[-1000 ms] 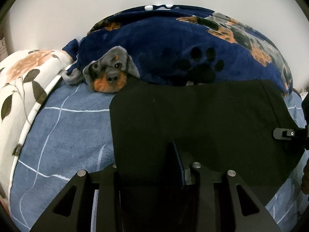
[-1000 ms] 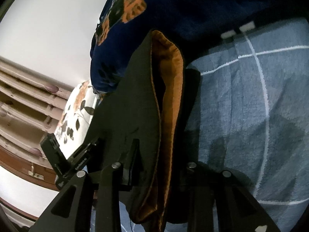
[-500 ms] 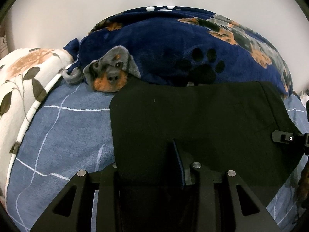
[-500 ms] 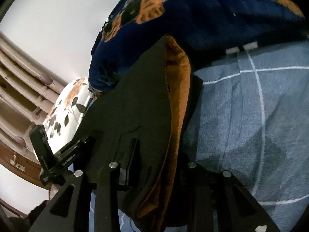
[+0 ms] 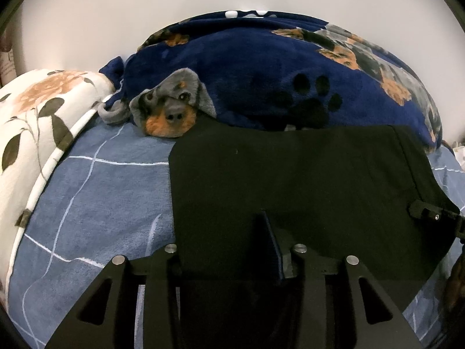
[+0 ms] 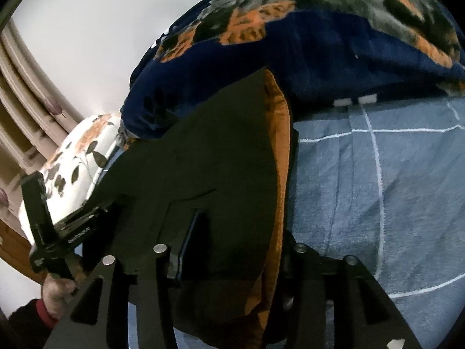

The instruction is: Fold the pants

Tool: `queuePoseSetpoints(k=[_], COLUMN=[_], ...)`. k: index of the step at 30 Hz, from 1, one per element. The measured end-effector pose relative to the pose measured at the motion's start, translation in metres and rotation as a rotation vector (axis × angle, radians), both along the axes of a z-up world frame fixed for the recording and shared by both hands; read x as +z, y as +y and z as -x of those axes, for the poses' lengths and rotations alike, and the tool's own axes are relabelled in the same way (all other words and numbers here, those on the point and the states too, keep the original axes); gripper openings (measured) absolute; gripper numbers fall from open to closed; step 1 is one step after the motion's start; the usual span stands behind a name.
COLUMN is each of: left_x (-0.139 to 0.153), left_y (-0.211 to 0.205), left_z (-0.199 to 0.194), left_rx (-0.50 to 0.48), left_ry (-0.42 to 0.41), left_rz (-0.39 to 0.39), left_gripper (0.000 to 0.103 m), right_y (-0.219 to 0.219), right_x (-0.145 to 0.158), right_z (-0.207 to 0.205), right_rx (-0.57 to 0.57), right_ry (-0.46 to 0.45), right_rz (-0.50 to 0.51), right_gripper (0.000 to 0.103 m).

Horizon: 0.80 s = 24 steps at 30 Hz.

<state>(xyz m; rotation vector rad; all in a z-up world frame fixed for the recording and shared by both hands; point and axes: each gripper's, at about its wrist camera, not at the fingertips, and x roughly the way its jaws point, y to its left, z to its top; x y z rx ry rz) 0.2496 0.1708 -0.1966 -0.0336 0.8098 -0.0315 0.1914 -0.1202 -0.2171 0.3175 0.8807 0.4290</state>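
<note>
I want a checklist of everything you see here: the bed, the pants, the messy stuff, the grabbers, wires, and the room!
Surface: blue bed sheet with white grid lines.
Job's things: black pants, orange lining showing at one edge, held spread over the sheet.
Clutter: navy dog-print blanket; floral pillow.
Grippers: left gripper shut on the pants; right gripper shut on the pants.
Cables: nothing seen.
Surroundings: white wall; curtain at the side.
</note>
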Motion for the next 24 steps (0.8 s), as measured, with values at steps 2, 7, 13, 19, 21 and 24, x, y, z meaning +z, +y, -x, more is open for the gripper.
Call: queuePoseSetpoints(k=[2, 7, 13, 19, 21, 24], left_x=[0.000, -0.001, -0.001, 0.000, 0.000, 0.000], left_y=[0.000, 0.001, 0.001, 0.003, 0.003, 0.003], left_z=[0.000, 0.000, -0.001, 0.001, 0.002, 0.002], left_rx=[0.001, 0.002, 0.005, 0.018, 0.022, 0.029], left_ry=[0.000, 0.000, 0.000, -0.002, -0.002, -0.003], left_rz=[0.001, 0.006, 0.004, -0.003, -0.007, -0.016], left_gripper=[0.041, 0.041, 0.042, 0.047, 0.048, 0.051], right_y=[0.004, 0.004, 0.009, 0.017, 0.017, 0.017], right_x=[0.001, 0.001, 0.002, 0.004, 0.005, 0.005], right_z=[0.001, 0.001, 0.003, 0.007, 0.007, 0.008], right_rx=[0.004, 0.009, 0.022, 0.035, 0.035, 0.034], right_ry=[-0.009, -0.013, -0.026, -0.041, -0.041, -0.042], right_rz=[0.025, 0.027, 0.057, 0.110, 0.112, 0.115], right_gripper=[0.043, 0.046, 0.052, 0.064, 0.065, 0.067])
